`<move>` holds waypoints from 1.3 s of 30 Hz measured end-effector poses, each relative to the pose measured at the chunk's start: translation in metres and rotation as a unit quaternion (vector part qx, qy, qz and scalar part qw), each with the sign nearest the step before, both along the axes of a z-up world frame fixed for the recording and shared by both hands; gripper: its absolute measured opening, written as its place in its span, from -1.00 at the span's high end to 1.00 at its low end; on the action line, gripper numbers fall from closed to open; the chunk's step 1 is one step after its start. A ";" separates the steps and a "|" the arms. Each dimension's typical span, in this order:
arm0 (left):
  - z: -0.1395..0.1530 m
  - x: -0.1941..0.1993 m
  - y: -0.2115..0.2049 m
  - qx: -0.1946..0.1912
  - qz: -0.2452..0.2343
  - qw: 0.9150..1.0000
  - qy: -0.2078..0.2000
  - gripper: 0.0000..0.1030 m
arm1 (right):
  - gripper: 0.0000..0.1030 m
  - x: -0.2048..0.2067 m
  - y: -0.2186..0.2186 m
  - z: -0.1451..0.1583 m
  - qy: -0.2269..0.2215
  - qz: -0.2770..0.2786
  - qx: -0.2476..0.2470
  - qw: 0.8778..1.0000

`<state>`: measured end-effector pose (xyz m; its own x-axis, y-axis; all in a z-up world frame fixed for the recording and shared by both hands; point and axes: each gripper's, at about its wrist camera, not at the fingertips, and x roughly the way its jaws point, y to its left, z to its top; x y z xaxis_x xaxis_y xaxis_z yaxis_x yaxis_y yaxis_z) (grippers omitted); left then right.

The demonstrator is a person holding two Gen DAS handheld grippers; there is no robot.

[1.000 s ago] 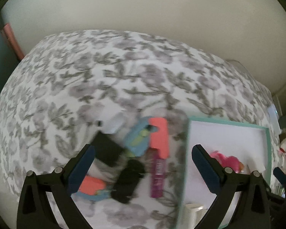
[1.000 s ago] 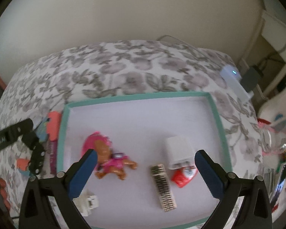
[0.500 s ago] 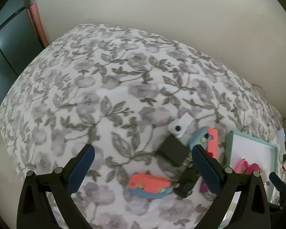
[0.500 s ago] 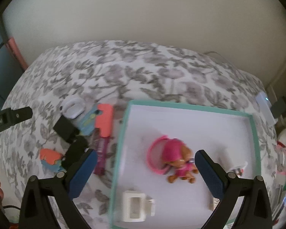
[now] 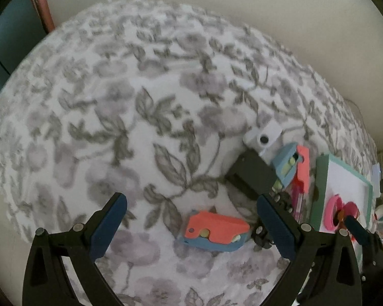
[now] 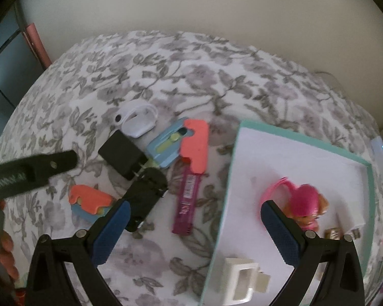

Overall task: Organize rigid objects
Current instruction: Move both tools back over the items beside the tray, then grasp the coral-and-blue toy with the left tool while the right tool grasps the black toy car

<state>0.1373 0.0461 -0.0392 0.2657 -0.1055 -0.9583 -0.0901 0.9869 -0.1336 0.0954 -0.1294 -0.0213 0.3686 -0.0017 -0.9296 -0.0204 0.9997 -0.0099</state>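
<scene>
Teal-rimmed tray [image 6: 242, 137]: under the right gripper [image 6: 195, 229], holding a pink pup figure [image 6: 306, 204] and a white clip [image 6: 240, 280].
Left gripper [image 5: 191, 227]: released, empty.
Right gripper: released, empty.

A white teal-rimmed tray [image 6: 288, 153] is set ahead-right of the right gripper [image 6: 195, 225]; a pink toy dog figure [image 6: 306, 207] is held in it. A purple flat wrapper [image 6: 187, 199] lies directly ahead, a black plug adapter [image 6: 121, 151] ahead-left.

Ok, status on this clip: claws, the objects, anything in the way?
Both claws open, empty: left, right. Pile beside tray: coral toy, black charger, purple tube. Pup figure already in tray. Nothing blocking.
</scene>
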 end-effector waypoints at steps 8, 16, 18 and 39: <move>-0.023 0.002 -0.001 0.001 -0.006 0.999 0.035 -0.97 | -1.00 0.003 0.004 -0.015 0.021 0.004 -0.009 1.000; -0.037 0.002 -0.018 0.011 -0.034 0.998 0.059 -0.97 | -1.00 0.003 -0.008 -0.011 0.024 -0.005 -0.008 1.000; -0.040 0.001 -0.023 0.013 -0.043 0.997 0.064 -0.97 | -1.00 0.003 -0.011 -0.011 0.024 -0.008 -0.008 1.000; -0.068 -0.013 -0.045 0.010 -0.073 0.994 0.081 -0.92 | -1.00 0.000 -0.033 -0.009 0.026 -0.023 -0.015 0.999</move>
<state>0.1248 0.0013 -0.1076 0.0900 -0.1122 -0.9896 0.0361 0.9933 -0.1094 0.0958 -0.1619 -0.0302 0.3186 -0.0462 -0.9468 0.0250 0.9989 -0.0404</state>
